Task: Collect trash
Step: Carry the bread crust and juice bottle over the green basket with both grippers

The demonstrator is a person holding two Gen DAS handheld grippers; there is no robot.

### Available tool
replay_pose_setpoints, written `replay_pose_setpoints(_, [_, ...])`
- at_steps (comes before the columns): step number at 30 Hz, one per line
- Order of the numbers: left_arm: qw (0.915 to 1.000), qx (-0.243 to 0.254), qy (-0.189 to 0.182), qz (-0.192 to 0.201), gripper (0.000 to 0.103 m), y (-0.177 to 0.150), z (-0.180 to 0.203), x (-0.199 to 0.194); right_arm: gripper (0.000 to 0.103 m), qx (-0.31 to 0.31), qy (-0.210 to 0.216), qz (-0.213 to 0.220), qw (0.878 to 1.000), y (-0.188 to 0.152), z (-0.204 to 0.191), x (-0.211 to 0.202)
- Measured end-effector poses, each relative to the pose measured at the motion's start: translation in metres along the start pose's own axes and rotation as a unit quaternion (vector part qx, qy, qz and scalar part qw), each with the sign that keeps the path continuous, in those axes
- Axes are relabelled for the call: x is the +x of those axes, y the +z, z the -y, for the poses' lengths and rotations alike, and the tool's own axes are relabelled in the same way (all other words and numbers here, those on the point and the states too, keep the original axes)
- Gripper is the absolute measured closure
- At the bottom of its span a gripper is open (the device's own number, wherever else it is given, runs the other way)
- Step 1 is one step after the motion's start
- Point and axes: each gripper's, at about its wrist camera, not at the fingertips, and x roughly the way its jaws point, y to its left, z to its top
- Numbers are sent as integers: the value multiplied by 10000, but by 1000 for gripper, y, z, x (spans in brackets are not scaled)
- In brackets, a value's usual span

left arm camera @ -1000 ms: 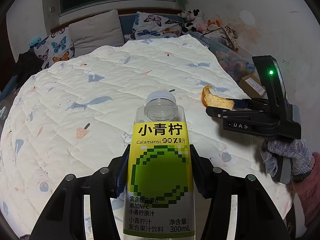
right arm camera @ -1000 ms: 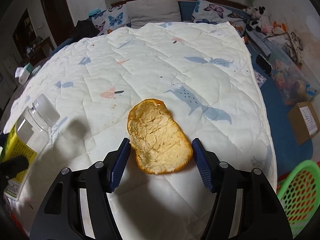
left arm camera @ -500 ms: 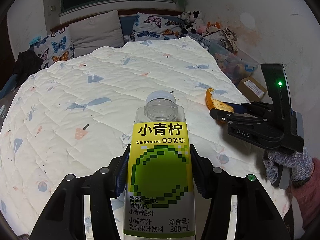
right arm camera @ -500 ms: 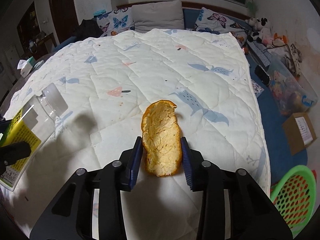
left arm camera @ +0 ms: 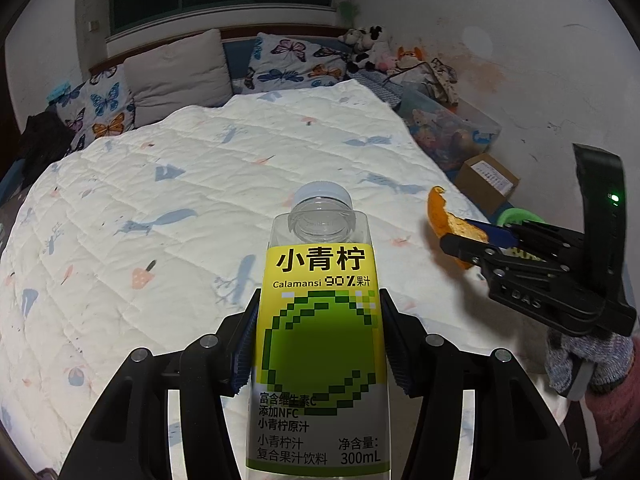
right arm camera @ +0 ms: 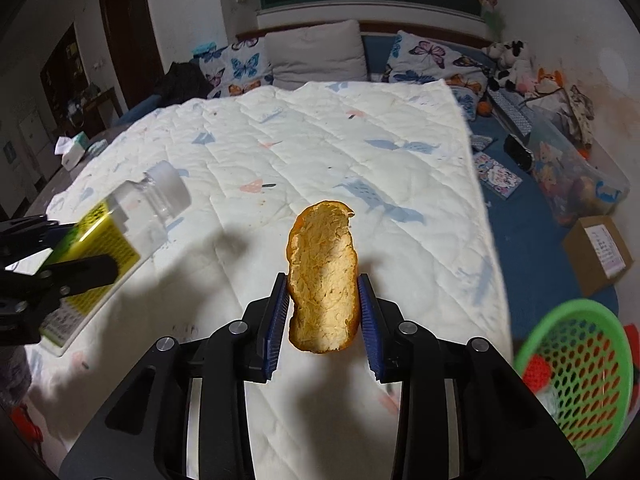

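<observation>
My left gripper is shut on a clear juice bottle with a yellow-green label and a white cap, held above the white quilt. My right gripper is shut on a piece of orange peel, pale inner side facing up, lifted clear of the quilt. In the left wrist view the right gripper shows at the right with the peel in its jaws. In the right wrist view the bottle and left gripper show at the left.
A green plastic basket stands on the floor off the bed's right side; it also shows behind the right gripper. A cardboard box, a clear bin of toys and plush toys lie along the right wall. Pillows line the headboard.
My right gripper closed on the orange peel and lifted it off the quilt. Both grippers have risen, and the bottle stays gripped in the left.
</observation>
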Motion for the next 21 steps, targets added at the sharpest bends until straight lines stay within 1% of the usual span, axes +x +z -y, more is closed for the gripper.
replay_pose_setpoints(5, [9996,188,-185,50,50,5,25,-1,68,230,-171,121,9995,-17,18,-33])
replay_pose_setpoints(10, [9983,428,-388,61,50,9,54,-1,68,516,-511,100,9973,-41,51,-59])
replay_pose_setpoints(16, [9948,767,-673,20,50,16,104,6,68,1016,-1011,66,9897,-77,104,-90])
replay_pose_setpoints(21, [9908,982,-931,-7,50,24,145,12,67,1338,-1283,65,9826,-101,138,-111])
